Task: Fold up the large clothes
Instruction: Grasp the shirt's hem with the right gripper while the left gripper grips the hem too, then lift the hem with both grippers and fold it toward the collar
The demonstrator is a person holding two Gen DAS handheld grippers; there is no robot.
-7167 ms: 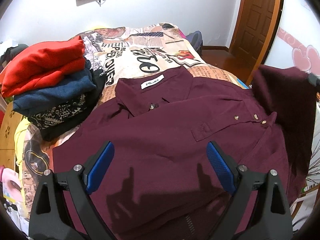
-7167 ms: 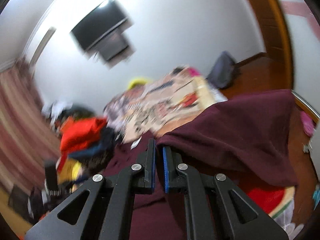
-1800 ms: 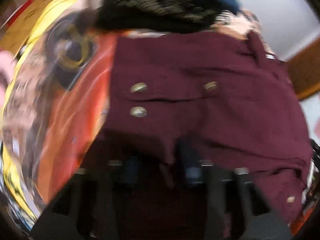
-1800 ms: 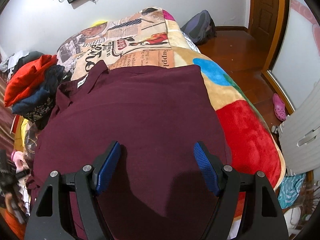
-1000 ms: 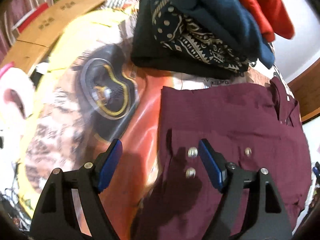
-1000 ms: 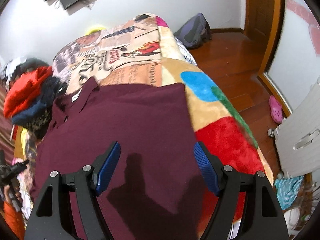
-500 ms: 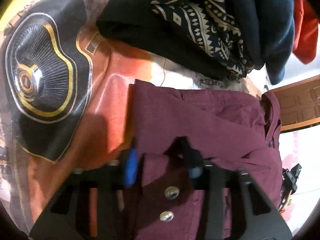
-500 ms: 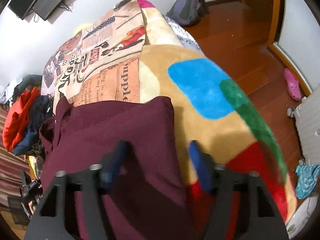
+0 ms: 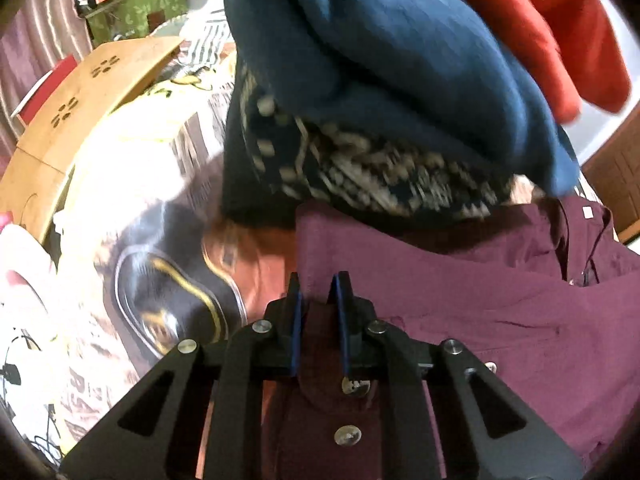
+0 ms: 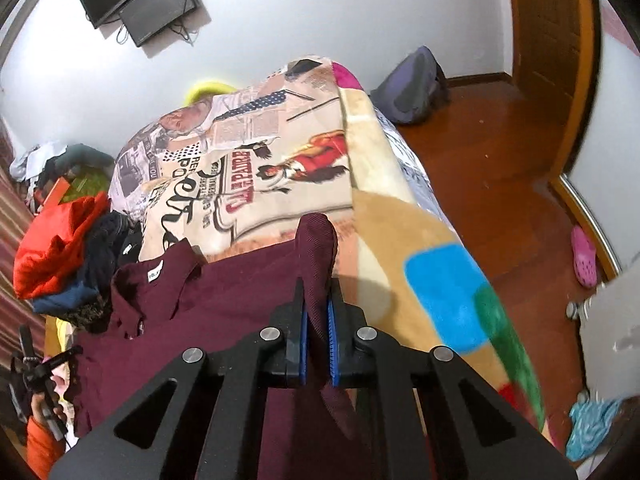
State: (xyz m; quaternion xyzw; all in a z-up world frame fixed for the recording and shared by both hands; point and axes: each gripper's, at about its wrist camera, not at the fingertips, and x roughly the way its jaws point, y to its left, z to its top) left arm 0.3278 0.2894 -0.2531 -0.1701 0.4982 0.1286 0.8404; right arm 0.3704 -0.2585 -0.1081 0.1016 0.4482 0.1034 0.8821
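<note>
Pinching maroon shirt (image 10: 208, 320) edges, both fingers just closed, clothes stack (image 9: 380, 92) crowding left.

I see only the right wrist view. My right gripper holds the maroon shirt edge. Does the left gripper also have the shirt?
Observer: Yes. The left gripper has just been closing, and a fold of the shirt sits between its pads, by the button placket.
Operator: Is anything close to that grip?
Observer: The stack of folded clothes hangs right above it in the left wrist view; its bottom patterned piece overlaps the shirt's top edge.
Operator: Are buttons near the pads?
Observer: Two metal buttons show just behind the left pads, on the placket strip. The right gripper has also just been closing, on the shirt edge.
</note>
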